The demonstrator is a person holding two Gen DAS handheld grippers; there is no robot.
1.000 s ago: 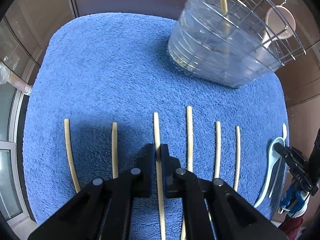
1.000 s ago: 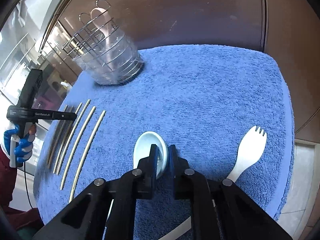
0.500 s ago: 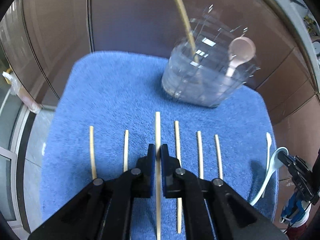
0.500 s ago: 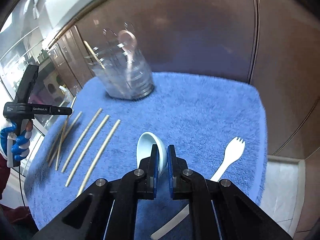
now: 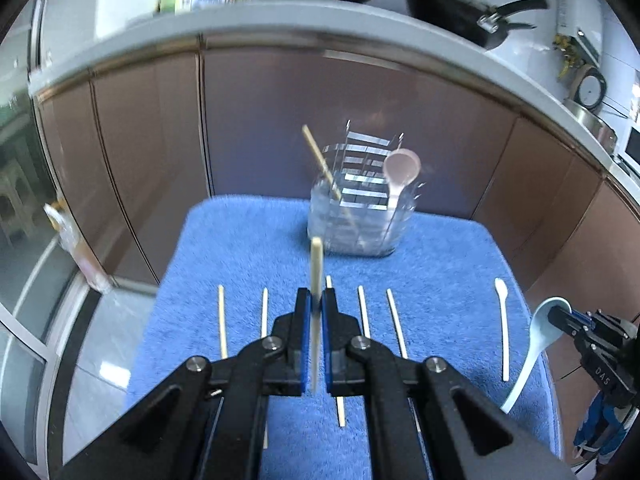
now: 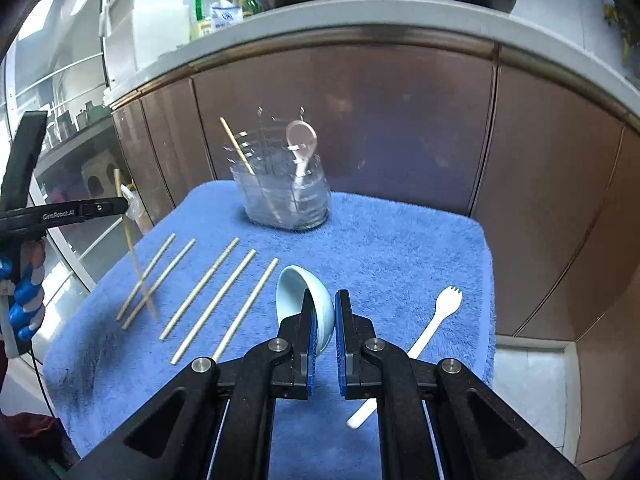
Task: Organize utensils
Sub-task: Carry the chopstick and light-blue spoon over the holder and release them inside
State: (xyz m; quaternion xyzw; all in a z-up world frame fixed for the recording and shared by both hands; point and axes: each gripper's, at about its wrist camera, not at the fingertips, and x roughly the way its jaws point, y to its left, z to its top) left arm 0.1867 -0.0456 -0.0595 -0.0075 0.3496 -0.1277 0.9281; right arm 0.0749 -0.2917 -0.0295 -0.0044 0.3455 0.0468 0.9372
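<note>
At the far left of the right wrist view, a hand in a blue and white glove (image 6: 22, 300) holds the left gripper (image 6: 124, 205), whose jaws are clamped on a single chopstick (image 6: 134, 256) lifted clear of the blue towel (image 6: 400, 248); the stick hangs steeply, its lower end just above the two leftmost sticks on the cloth. In the left wrist view the same left gripper (image 5: 316, 300) shows its blue pads pinched tight on that raised chopstick (image 5: 316, 264), which juts forward past the fingertips. Five loose chopsticks (image 6: 208, 288) lie on the towel in a rough row, two at the left and three toward the middle, all apart from one another and angled toward the back. Behind them, near the towel's far edge, stands the wire utensil holder (image 6: 286, 196) with a clear liner; one chopstick leans out of it to the left and a pink spoon (image 6: 302, 140) stands in it, bowl up. In the middle foreground the right gripper (image 6: 324, 320) is nearly closed, its left pad against the bowl of a pale blue soup spoon (image 6: 304, 296) that it carries above the towel. From the left wrist view this spoon (image 5: 536, 344) hangs by its bowl from the gripper, handle sloping down. To the right, a white spork (image 6: 432, 320) lies flat on the towel, tines toward the back, its handle passing behind the right finger.
</note>
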